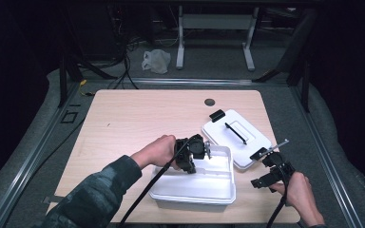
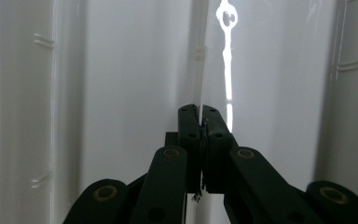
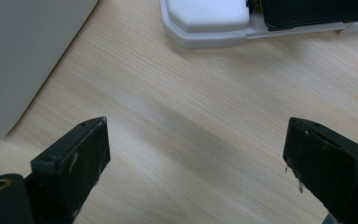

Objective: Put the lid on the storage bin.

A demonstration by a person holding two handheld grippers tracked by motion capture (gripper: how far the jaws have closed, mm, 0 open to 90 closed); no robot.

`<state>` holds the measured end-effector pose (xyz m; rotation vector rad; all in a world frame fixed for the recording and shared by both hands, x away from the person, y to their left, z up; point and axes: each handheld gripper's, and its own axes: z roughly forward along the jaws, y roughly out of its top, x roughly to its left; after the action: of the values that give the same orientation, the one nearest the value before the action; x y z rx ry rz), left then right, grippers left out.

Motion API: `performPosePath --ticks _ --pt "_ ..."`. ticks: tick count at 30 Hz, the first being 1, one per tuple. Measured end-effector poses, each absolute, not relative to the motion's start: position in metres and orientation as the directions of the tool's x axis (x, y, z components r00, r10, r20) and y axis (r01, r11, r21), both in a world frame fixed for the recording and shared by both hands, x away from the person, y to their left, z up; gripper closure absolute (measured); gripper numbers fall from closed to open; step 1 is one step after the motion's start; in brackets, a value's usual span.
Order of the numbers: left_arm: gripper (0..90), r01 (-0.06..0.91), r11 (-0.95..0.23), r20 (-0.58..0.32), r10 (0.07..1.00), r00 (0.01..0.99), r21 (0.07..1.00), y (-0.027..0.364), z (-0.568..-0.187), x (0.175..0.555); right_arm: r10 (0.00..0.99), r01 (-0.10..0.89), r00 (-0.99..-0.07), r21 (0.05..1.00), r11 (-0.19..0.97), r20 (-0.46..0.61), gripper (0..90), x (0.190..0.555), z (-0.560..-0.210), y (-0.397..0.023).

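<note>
Your counter (image 1: 133, 118) is pale wood grain with a round dark grommet (image 1: 209, 102) near its far edge, set on grey carpet in a dark room with cables and a white plastic bag (image 1: 156, 61) behind. No readable writing or brand shows. The white bin (image 1: 204, 183) sits at the counter's near edge, its lid (image 1: 247, 142) just beside it to the right. Your left tongs (image 1: 204, 151) are clamped on a thin white strip (image 2: 198, 79) inside the bin. Your right tongs (image 3: 196, 163) stand wide open over bare counter.

Your box (image 1: 218, 183) is glossy white plastic, its lid (image 1: 237, 135) smooth white plastic with black plastic clips; the table (image 1: 138, 118) is pale matt wood grain.
</note>
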<state>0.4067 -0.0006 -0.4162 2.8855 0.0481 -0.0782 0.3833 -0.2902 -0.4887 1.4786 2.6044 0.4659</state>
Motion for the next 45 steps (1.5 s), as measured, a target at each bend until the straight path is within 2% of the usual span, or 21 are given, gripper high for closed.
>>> performPosePath --ticks 4,8,11,13,16,23,30,38,45 --pt "86.2 0.069 -0.965 -0.057 0.056 0.997 0.252 0.0 -0.419 0.406 0.853 0.819 -0.519 0.321 0.476 0.058 6.8 0.383 -0.488 -0.289" --pt "55.0 0.144 -0.94 -0.034 0.141 0.989 0.31 0.007 -0.414 0.408 0.855 0.82 -0.515 0.323 0.472 0.058 6.9 0.383 -0.488 -0.29" --pt "36.5 0.189 -0.919 -0.018 0.195 0.981 0.345 0.019 -0.403 0.408 0.858 0.822 -0.51 0.326 0.467 0.056 6.8 0.383 -0.487 -0.292" --pt "26.1 0.217 -0.904 -0.015 0.228 0.974 0.369 0.03 -0.394 0.406 0.86 0.824 -0.507 0.325 0.464 0.059 6.8 0.383 -0.487 -0.293" --pt "16.9 0.285 -0.88 0.014 0.314 0.949 0.38 0.05 -0.383 0.401 0.859 0.821 -0.509 0.328 0.467 0.053 6.8 0.384 -0.486 -0.294" --pt "10.6 0.444 -0.795 0.074 0.515 0.854 0.412 0.112 -0.372 0.388 0.858 0.818 -0.511 0.334 0.468 0.048 7.0 0.39 -0.481 -0.293" --pt "3.0 0.607 -0.671 0.084 0.697 0.712 0.425 0.167 -0.393 0.366 0.85 0.808 -0.526 0.323 0.494 0.016 7.3 0.398 -0.479 -0.292" --pt "0.2 0.732 -0.553 0.05 0.81 0.584 0.398 0.211 -0.433 0.347 0.826 0.772 -0.562 0.333 0.541 -0.04 7.1 0.416 -0.467 -0.283" --pt "0.1 0.781 -0.499 0.027 0.848 0.529 0.375 0.228 -0.454 0.35 0.804 0.75 -0.589 0.318 0.58 -0.077 7.0 0.443 -0.468 -0.271"
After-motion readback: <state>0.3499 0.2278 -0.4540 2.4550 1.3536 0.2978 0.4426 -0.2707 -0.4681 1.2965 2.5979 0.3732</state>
